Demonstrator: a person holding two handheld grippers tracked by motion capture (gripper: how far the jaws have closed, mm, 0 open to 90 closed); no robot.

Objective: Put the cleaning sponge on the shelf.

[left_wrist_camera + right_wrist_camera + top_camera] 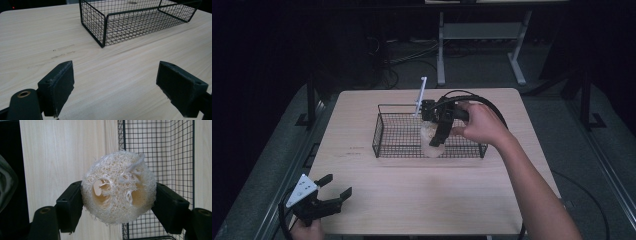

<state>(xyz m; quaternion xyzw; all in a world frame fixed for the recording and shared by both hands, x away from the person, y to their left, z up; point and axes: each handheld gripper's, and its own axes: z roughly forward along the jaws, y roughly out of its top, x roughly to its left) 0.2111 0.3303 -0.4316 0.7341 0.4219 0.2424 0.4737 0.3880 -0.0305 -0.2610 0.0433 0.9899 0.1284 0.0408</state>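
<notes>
Fig. legend, near to far from the person's side.

Left tongs [332,195]: held low at the near left corner of the table [422,205], jaws spread wide w/ nothing between them. In the left gripper view the pads [58,87] frame bare wood only; the wire basket [140,22] stands well ahead of them, to the right. Probably parked here to stay clear of the working hand, though w/o a stated task that's a guess.

Person's left hand [307,231]: grips the tool from below the table edge; mostly cut off by the frame.

Right tongs [438,142]: tilted down into the basket's middle, closed on a loofah sponge [118,187]. In the right gripper view the jaws press it from both sides, approx. at its widest part, cut face w/ hollow channels turned toward the camera. The fibrous body looks springy, so a grip across the middle likely keeps it from slipping out; judgement only.

Loofah position: between the right jaws, over the basket's mesh near its front wall. Whether it touches the mesh floor or hangs just above it can't be told.

Person's right hand [479,125]: wraps the tool behind the jaws, forearm reaching in from the near right.

Beyond the tongs: basket's far rim, w/ a thin white upright piece [421,95] at it; identity unclear.

Step in hand, as judged: sponge either being set into or lifted from the basket; direction not determinable.
</notes>
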